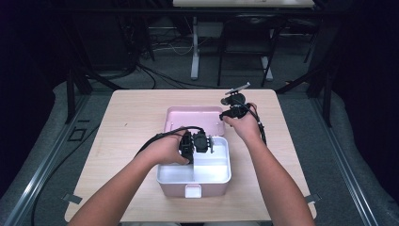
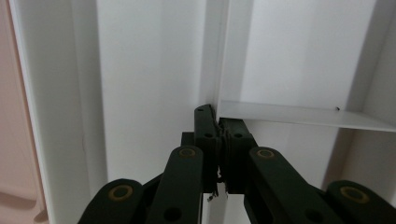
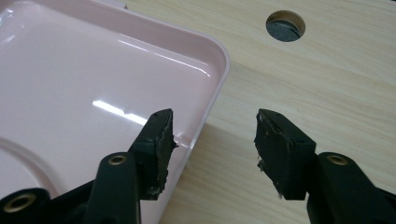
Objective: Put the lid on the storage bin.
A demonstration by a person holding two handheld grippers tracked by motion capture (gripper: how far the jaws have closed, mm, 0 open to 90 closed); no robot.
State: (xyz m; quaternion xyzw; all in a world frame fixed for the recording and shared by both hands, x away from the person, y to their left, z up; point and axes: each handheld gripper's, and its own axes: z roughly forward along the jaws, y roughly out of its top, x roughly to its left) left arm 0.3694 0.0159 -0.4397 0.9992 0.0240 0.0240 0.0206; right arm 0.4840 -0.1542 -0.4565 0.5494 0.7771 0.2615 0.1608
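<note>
A pink plastic lunch box with a white divided inner tray [image 1: 214, 175] sat open near the front edge of the pale wooden counter [image 1: 131, 117], its glossy pink lid [image 3: 88, 79] lying flat behind it. The left claw [image 2: 218, 122] was clamped together on the tray's thin white divider wall [image 2: 299, 115] (inside the box). The right claw [image 3: 212, 140] hung apart, straddling the lid's rounded corner.

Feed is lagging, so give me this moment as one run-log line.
left gripper: shut on divider in white tray | right gripper: open, straddling pink lid rim | table: wood
</note>
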